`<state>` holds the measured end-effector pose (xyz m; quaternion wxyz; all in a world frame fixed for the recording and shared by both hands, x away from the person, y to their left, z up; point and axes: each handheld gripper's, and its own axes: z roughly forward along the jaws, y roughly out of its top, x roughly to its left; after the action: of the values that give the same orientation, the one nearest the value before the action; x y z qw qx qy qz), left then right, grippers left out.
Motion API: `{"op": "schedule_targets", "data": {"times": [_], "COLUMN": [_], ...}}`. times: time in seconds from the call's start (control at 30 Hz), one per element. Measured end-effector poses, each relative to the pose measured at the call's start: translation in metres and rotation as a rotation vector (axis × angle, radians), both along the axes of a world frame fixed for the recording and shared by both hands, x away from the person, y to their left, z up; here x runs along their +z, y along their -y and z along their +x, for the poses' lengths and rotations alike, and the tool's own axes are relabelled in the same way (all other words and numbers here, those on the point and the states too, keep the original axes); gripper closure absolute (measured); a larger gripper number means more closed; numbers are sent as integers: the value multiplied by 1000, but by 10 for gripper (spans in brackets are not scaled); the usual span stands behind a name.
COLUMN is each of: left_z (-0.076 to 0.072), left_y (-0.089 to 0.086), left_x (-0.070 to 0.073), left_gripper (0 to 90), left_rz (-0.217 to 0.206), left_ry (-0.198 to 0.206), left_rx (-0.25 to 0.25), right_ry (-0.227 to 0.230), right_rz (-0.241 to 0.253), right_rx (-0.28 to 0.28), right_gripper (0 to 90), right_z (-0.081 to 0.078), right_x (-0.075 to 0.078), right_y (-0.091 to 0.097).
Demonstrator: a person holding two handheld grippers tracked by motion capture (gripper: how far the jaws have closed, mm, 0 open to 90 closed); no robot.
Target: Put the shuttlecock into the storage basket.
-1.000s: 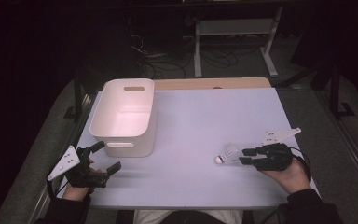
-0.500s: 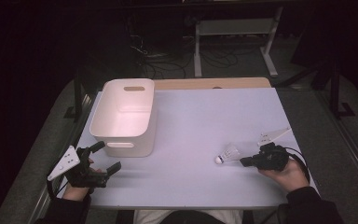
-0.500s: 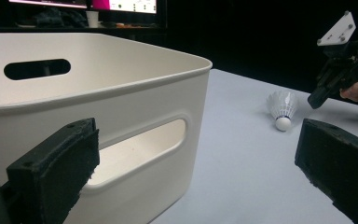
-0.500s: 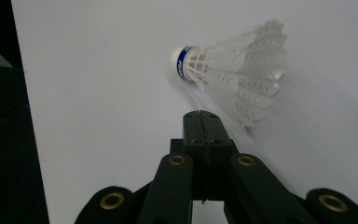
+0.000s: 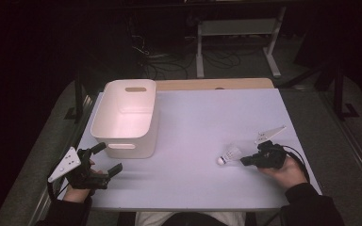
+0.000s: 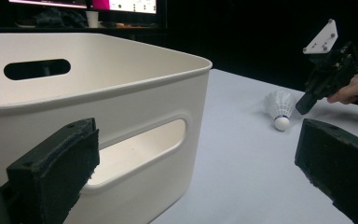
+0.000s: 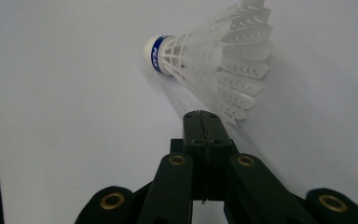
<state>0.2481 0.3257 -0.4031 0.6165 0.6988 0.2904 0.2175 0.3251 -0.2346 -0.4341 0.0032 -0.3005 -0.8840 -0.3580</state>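
Note:
A white feathered shuttlecock [image 5: 229, 155] [image 6: 278, 108] [image 7: 214, 56] with a blue-banded cork lies on its side on the pale table [image 5: 207, 113], right of centre. My right gripper [image 5: 244, 161] [image 6: 303, 107] [image 7: 207, 119] sits just behind its skirt. The jaws are pressed together with nothing between them, and the tip reaches the feather edge. A white plastic bin [image 5: 122, 134] [image 6: 121, 84] with handle slots stands empty at the left. My left gripper [image 5: 109, 157] [image 6: 196, 140] hovers open by the bin's near wall, pointing along it toward the shuttlecock.
The table's near edge runs just under both hands. A wooden strip [image 5: 217, 84] borders the far edge. Beyond it are dark floor, cables and a metal stand [image 5: 235, 47].
My right gripper's jaws have come together and the hand has shifted slightly beside the shuttlecock, which stays where it was. The left gripper and the bin have not moved.

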Motion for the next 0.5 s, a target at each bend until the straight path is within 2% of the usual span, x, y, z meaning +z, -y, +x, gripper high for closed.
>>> {"op": "schedule_targets", "data": {"times": [0.23, 0.4, 0.5], "left_z": [0, 0, 0], "left_y": [0, 0, 0], "left_x": [0, 0, 0], "left_gripper": [0, 0, 0], "left_rz": [-1, 0, 0], "left_ry": [-2, 0, 0], "left_rx": [-2, -2, -3], "right_ry": [9, 20, 19], "right_rz": [16, 10, 8], "right_rx": [-14, -24, -21], "right_gripper": [891, 891, 891], "right_z": [8, 16, 26], "right_x": [-1, 0, 0], "right_y": [-1, -5, -14]}}
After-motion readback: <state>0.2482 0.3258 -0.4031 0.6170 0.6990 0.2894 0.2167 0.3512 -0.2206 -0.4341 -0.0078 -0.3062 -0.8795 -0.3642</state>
